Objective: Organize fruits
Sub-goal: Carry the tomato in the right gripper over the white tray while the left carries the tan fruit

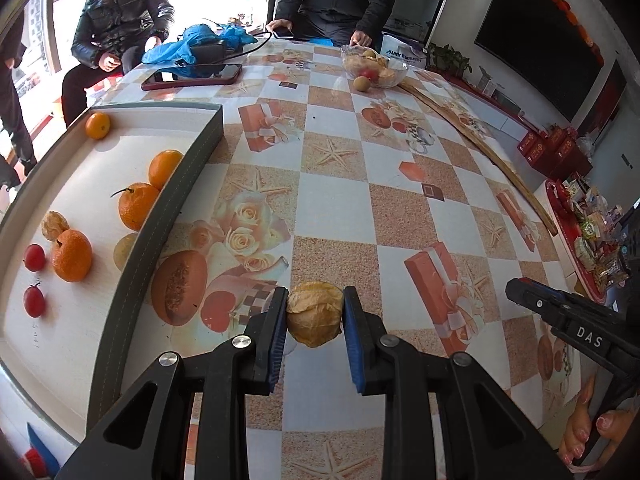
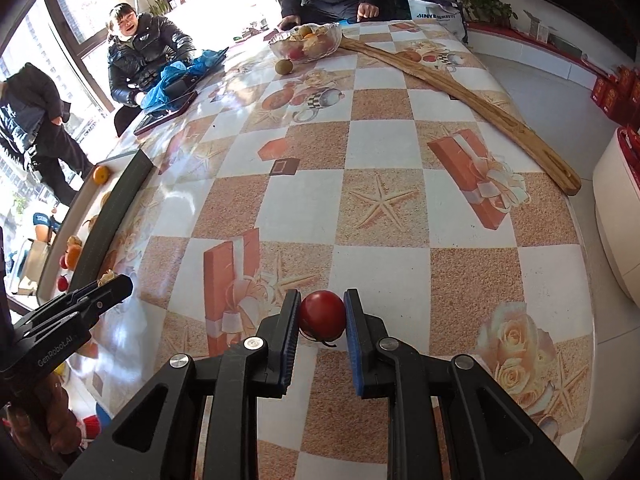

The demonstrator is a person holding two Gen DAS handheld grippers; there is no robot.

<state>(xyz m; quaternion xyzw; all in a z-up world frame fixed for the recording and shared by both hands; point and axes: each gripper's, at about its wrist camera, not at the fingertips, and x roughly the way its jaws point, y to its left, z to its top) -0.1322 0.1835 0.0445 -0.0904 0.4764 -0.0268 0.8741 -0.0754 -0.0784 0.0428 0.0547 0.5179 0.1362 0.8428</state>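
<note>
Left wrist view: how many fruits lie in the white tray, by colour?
Round orange citrus fruits: 4
Small red round fruits: 2
Tan papery-husked fruit: 1
Pale yellow round fruit, half hidden: 1
Total: 8

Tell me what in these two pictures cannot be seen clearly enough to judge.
- Left wrist view: a pale fruit in the tray is half hidden by the tray wall.
- Right wrist view: the tray's fruits are mostly behind its wall.
- Both views: the glass bowl is too far to count its fruits.
</note>
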